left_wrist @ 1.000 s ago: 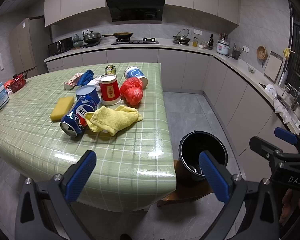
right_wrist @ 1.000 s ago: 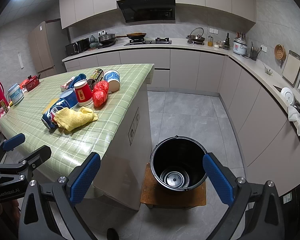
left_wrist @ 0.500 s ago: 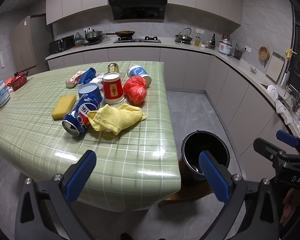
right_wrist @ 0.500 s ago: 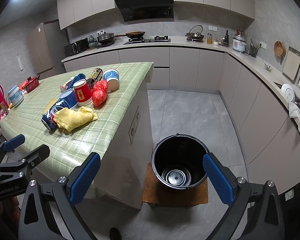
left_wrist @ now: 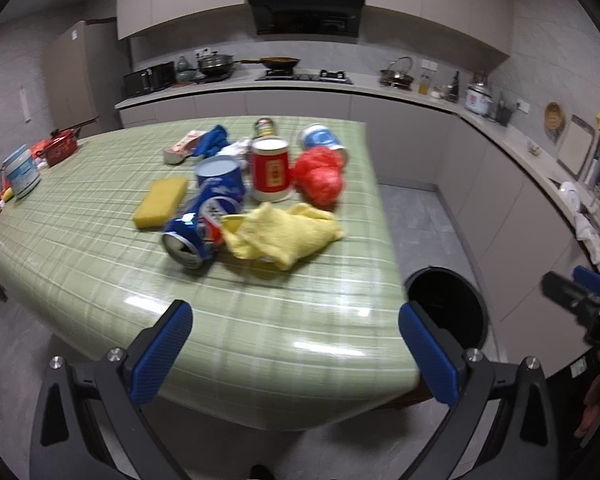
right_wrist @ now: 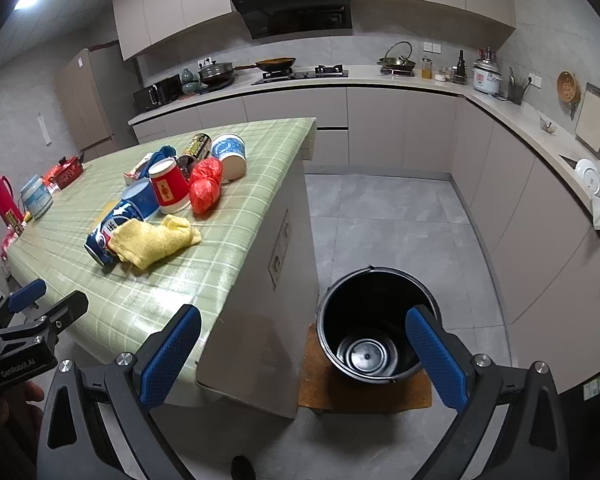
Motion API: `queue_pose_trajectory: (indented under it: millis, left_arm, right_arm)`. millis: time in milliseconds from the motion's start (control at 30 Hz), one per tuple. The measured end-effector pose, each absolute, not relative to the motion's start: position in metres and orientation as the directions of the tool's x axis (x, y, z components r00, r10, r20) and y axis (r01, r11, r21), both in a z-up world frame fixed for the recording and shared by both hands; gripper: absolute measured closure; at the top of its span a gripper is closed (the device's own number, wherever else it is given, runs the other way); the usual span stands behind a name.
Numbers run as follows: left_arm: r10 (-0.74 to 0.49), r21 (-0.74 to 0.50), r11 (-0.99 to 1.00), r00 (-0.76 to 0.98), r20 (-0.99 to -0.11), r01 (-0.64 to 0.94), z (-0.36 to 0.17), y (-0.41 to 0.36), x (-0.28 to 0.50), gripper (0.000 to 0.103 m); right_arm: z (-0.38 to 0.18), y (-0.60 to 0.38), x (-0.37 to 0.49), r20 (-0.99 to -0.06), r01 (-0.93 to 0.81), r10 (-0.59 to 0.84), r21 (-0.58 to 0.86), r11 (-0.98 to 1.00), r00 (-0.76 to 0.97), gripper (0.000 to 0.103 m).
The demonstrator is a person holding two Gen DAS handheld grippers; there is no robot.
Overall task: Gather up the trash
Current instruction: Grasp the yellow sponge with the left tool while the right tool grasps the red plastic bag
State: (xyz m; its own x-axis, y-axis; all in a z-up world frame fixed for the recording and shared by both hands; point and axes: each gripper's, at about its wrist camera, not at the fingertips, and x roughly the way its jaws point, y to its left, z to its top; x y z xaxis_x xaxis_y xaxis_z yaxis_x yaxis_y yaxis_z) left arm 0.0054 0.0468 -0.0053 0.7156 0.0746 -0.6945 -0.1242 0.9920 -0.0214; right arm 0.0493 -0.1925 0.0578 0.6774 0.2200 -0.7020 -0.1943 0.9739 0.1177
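Crushed blue can (left_wrist: 194, 229) lies on its side mid-table, long axis running toward the near-left, open mouth facing the near edge; yellow cloth (left_wrist: 286, 235) touches its right side. Clear green tablecloth (left_wrist: 260, 332) lies between it and the edge. Black bucket (right_wrist: 374, 322) on floor, right of the table. Left gripper (left_wrist: 296, 350) and right gripper (right_wrist: 304, 354) both spread wide, empty.

Dim, ceiling-lit kitchen; left view motion-blurred, fisheye-warped.
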Motion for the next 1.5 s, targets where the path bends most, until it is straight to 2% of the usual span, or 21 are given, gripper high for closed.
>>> queue_pose_trajectory:
  millis: [467, 533, 667, 767, 833, 1067, 1300, 1367, 1433, 1500]
  left_arm:
    - [0.175, -0.027, 0.96, 0.674, -0.718, -0.279, -0.02, 0.178, 0.062, 0.002]
    - [0.172, -0.034, 0.959, 0.671, -0.722, -0.282, -0.022, 0.197, 0.077, 0.007]
    - [0.152, -0.047, 0.96, 0.653, -0.742, -0.276, -0.032, 0.227, 0.107, 0.021]
    - [0.13, -0.052, 0.964, 0.636, -0.76, -0.259, -0.042, 0.241, 0.131, 0.026]
    - [0.11, -0.054, 0.969, 0.619, -0.777, -0.241, -0.052, 0.248, 0.148, 0.027]
    - [0.038, -0.082, 0.978, 0.551, -0.833, -0.192, -0.089, 0.257, 0.191, 0.036]
    - [0.028, -0.077, 0.983, 0.556, -0.83, -0.165, -0.089, 0.262, 0.207, 0.036]
    - [0.025, -0.08, 0.984, 0.56, -0.828, -0.162, -0.089, 0.267, 0.212, 0.037]
    - [0.033, -0.066, 0.986, 0.566, -0.824, -0.154, -0.089, 0.267, 0.212, 0.04]
    - [0.038, -0.056, 0.988, 0.572, -0.819, -0.145, -0.089, 0.266, 0.213, 0.044]
  right_arm:
    - [0.052, -0.111, 0.116, -0.694, -0.285, 0.304, 0.146, 0.947, 0.652, 0.002]
    - [0.05, -0.093, 0.133, -0.698, -0.296, 0.31, 0.145, 0.944, 0.646, 0.009]
    - [0.045, -0.062, 0.165, -0.708, -0.312, 0.326, 0.156, 0.937, 0.627, 0.017]
    - [0.034, -0.037, 0.196, -0.723, -0.318, 0.334, 0.166, 0.933, 0.605, 0.024]
    - [0.025, -0.023, 0.214, -0.734, -0.318, 0.334, 0.168, 0.933, 0.592, 0.027]
    - [-0.009, 0.007, 0.267, -0.78, -0.303, 0.31, 0.162, 0.939, 0.544, 0.028]
    - [-0.032, 0.019, 0.297, -0.808, -0.291, 0.308, 0.178, 0.94, 0.503, 0.038]
    - [-0.035, 0.023, 0.301, -0.809, -0.293, 0.316, 0.186, 0.938, 0.496, 0.043]
    - [-0.038, 0.027, 0.303, -0.811, -0.305, 0.327, 0.194, 0.932, 0.484, 0.056]
    - [-0.039, 0.03, 0.303, -0.811, -0.312, 0.331, 0.194, 0.93, 0.482, 0.063]
